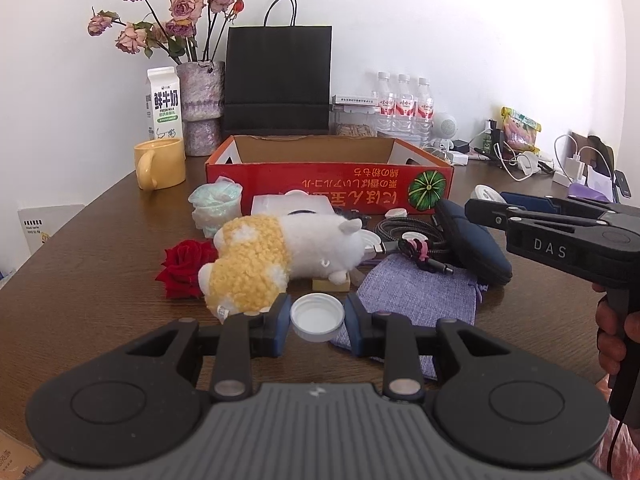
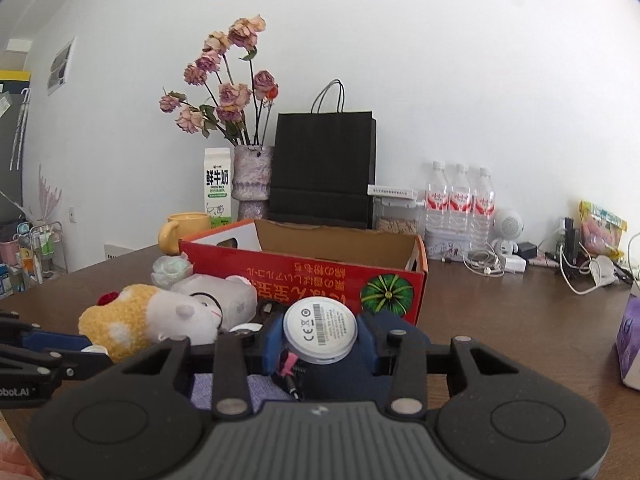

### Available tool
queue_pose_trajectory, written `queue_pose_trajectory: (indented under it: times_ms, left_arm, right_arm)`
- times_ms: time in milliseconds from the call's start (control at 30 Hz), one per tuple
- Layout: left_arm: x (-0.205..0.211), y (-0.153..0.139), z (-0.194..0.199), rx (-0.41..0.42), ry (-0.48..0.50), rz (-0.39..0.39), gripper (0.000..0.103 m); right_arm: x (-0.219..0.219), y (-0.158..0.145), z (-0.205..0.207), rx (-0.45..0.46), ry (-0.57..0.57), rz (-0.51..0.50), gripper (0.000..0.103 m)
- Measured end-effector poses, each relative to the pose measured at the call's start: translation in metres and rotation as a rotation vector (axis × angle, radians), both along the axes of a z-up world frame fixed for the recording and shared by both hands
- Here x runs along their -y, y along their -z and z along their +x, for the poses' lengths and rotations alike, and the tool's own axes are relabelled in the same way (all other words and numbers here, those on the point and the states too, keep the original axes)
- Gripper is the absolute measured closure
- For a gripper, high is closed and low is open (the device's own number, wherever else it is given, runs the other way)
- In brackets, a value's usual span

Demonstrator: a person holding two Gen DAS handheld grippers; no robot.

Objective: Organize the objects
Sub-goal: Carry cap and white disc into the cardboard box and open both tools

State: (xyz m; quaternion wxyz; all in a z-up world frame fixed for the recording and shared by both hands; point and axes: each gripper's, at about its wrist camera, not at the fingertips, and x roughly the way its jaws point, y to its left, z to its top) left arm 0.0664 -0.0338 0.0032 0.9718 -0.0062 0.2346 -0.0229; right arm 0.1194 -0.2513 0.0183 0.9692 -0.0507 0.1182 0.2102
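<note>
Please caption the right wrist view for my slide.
Right gripper clamps a round white labelled puck before the red cardboard box.

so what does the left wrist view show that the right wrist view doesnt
Only the left wrist view: the left claw shut on a white bottle cap, a red rose, and a purple pouch in full.

Only the right wrist view: the round white disc held in the right claw, label facing the camera, and a shelf rack by the wall.

Both: the red cardboard box, plush toy, yellow mug, black paper bag.
</note>
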Motion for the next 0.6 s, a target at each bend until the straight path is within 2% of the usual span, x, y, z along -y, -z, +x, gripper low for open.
queue_pose_trajectory:
  times_ms: [333,600]
  left_arm:
    - [0.003,-0.037,0.025,0.129,-0.01,0.011,0.074]
    - [-0.001,-0.067,0.074,0.194,-0.052,0.009,0.074]
  right_arm:
    - [-0.015,-0.03,0.016,0.079,-0.015,0.005,0.065]
    - [-0.028,-0.044,0.052,0.109,0.003,-0.008,0.065]
